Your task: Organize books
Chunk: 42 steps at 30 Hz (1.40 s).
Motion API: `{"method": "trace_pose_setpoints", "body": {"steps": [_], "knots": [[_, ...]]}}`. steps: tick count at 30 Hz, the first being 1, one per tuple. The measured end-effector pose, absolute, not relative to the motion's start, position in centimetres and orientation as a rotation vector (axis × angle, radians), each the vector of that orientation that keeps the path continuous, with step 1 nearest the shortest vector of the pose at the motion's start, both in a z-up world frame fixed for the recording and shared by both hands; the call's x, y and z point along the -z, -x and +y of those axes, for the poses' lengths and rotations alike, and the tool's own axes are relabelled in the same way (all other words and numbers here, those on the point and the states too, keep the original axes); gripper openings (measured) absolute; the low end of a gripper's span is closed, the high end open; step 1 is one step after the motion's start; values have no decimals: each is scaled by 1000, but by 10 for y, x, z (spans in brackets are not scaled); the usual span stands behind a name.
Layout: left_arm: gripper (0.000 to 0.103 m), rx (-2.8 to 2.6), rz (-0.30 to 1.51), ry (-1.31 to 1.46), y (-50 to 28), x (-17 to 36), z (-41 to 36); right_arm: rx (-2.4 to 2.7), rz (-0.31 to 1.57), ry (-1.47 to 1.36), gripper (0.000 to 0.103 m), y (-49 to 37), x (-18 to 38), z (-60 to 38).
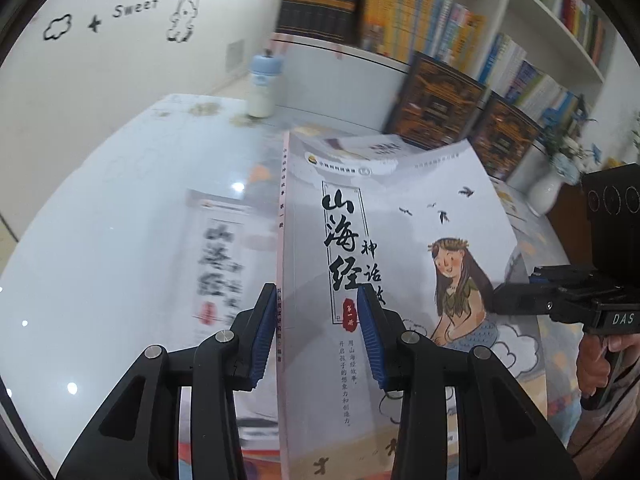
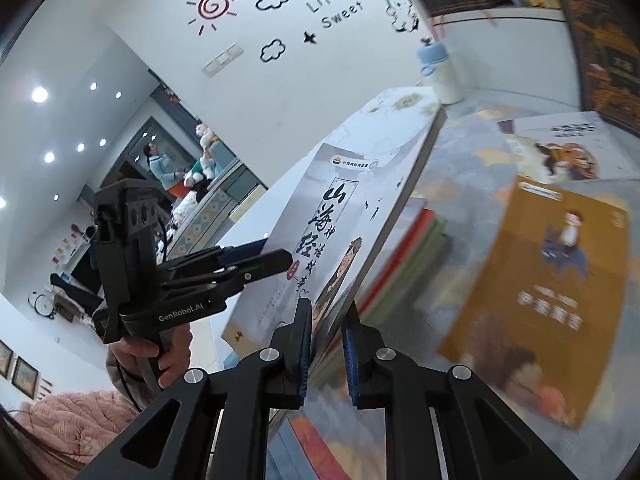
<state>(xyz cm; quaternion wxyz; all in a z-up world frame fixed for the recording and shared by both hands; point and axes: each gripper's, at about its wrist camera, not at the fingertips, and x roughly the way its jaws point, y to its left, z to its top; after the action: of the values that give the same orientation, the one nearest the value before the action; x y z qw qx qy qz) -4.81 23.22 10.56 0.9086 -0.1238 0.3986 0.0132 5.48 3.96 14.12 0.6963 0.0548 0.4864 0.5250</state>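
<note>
Grey-white paperback picture book [image 1: 400, 248], cover showing black brush-style characters and a long-haired girl: held up off the glossy pale tabletop [image 1: 100, 220], tilted, gripped by both tools at once. Left gripper [image 1: 316, 336]: black fingers with blue ribbed pads, jaws narrow, clamped across the spine edge of the book near its lower part, one pad on the spine side, one on the front cover. Right gripper [image 2: 326, 344]: jaws nearly together, pinching the opposite edge of the same book; seen from the left wrist view it comes in from the right, with a hand [image 1: 600, 364] on its handle. Left hand [image 2: 160, 356] visible on the other handle in the right wrist view.

Below the lifted book: a stack of books with red and green edges [image 2: 404, 248] lies on the table. Just beside it lie an orange-covered book [image 2: 540, 300] and a white-covered book [image 2: 568, 148], both flat. A white bottle with pale blue cap [image 1: 262, 84] stands upright at the far table edge. Background: white bookshelf [image 1: 520, 20] full of upright volumes.
</note>
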Motion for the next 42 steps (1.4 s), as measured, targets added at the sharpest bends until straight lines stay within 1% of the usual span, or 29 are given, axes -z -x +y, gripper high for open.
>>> {"method": "trace_pose_setpoints", "body": {"steps": [7, 15, 24, 27, 33, 36, 40, 42], "knots": [[36, -85, 812, 296, 44, -101, 268, -1210, 1108, -105, 14, -67, -130, 84], [36, -117, 847, 342, 43, -80, 295, -1225, 1167, -94, 14, -76, -105, 117], [36, -106, 863, 363, 36, -69, 302, -1201, 1225, -88, 14, -80, -84, 126], [38, -111, 865, 366, 34, -65, 304, -1188, 1239, -97, 14, -82, -78, 126], [38, -117, 861, 376, 38, -64, 306, -1172, 1240, -69, 16, -73, -78, 128], [38, -136, 862, 363, 39, -62, 307, -1163, 1238, -51, 17, -72, -76, 130], [42, -142, 866, 378, 38, -59, 311, -1148, 1224, -9, 22, -66, -77, 134], [42, -148, 873, 377, 36, -57, 312, -1143, 1224, -3, 26, -66, -78, 136]]}}
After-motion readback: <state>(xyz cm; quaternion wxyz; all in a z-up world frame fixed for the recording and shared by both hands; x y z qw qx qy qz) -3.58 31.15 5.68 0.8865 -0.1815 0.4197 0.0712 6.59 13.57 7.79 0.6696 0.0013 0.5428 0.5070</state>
